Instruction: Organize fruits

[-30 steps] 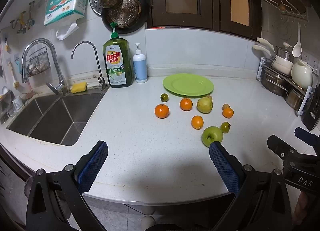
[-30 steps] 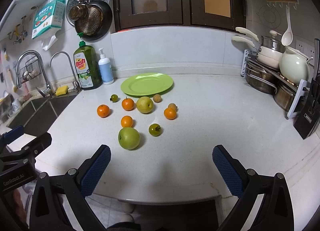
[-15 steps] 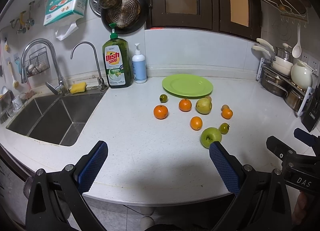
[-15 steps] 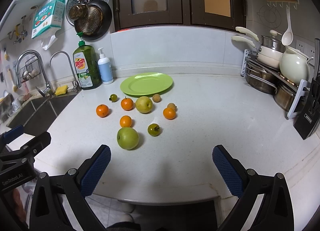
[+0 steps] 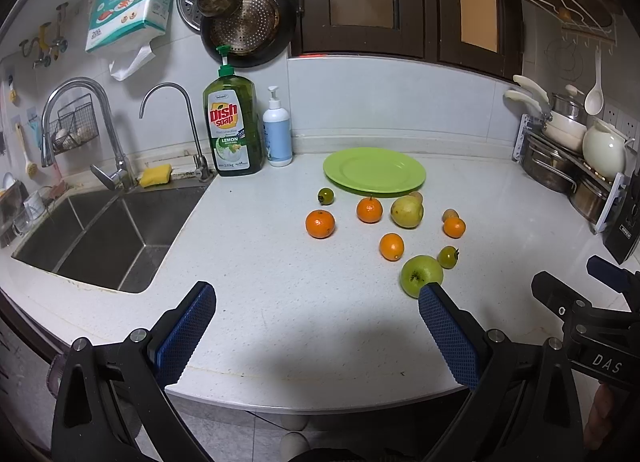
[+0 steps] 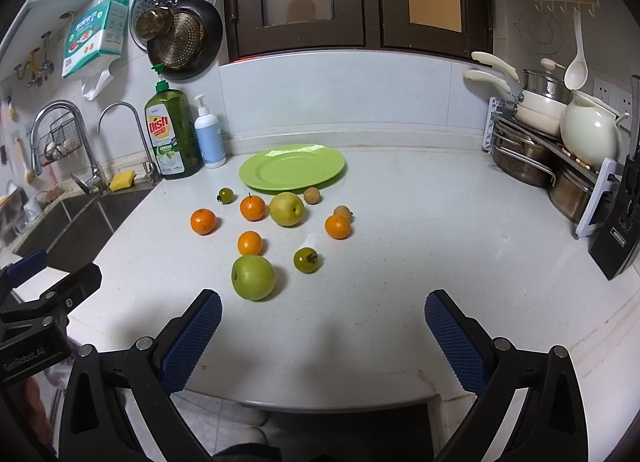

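An empty green plate [image 5: 374, 171] [image 6: 292, 172] lies at the back of the white counter. In front of it sit loose fruits: a green apple [image 5: 420, 275] [image 6: 253, 276], a yellow pear [image 5: 406, 212] [image 6: 286, 209], several oranges such as one at the left [image 5: 320, 223] [image 6: 203, 221], small green tomatoes [image 6: 306, 259] and brown longans [image 6: 311, 195]. My left gripper [image 5: 314, 320] is open over the counter's near edge, its right pad just in front of the apple. My right gripper [image 6: 322, 322] is open too, the apple just beyond its left pad.
A sink [image 5: 92, 230] with two taps is at the left. Dish soap [image 5: 233, 130] and a pump bottle [image 5: 277, 134] stand by the wall. A rack of pots [image 6: 552, 150] and a knife block [image 6: 618, 230] fill the right side.
Both grippers have drifted slightly to the right, so the fruits sit a little further left in each view. Nothing was picked up.
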`<state>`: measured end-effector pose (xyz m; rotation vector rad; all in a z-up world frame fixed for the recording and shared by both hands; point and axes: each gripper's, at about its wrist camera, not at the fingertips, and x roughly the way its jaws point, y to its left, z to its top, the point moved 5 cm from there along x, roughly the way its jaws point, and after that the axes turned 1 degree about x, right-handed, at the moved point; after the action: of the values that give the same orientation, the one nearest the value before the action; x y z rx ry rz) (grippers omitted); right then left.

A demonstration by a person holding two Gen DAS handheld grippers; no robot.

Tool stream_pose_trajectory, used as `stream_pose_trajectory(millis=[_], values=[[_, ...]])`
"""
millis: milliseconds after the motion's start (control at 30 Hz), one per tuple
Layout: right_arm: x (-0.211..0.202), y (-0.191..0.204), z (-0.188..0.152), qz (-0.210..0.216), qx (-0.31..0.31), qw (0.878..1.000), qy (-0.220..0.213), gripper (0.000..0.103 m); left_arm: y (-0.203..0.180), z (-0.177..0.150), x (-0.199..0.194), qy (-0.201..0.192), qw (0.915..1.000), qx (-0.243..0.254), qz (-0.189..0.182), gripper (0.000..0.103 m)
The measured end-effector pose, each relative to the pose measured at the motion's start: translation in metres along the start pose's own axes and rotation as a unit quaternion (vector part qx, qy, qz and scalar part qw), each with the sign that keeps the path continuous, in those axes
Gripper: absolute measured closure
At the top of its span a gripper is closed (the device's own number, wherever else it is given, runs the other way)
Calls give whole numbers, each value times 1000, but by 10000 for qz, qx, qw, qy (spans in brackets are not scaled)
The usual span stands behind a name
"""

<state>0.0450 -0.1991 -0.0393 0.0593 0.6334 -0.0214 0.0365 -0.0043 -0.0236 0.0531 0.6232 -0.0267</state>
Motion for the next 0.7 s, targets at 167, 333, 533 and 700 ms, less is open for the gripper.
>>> stream_pose_trajectory(millis=[167, 333, 533, 700], values=[[2, -1, 0, -7, 4, 10000, -3, 1, -3, 2, 3, 9, 10000, 9, -12, 0], [1, -1, 0, -2, 2, 10000, -3, 1, -6, 2, 6, 21, 10000, 17, -28, 0], [1, -2, 1, 0, 1, 10000, -2, 1, -6, 1, 6, 19, 10000, 16, -31, 0], [7, -4, 1, -4, 12, 10000, 16, 1, -7, 0, 6, 21, 10000, 15, -38, 0]])
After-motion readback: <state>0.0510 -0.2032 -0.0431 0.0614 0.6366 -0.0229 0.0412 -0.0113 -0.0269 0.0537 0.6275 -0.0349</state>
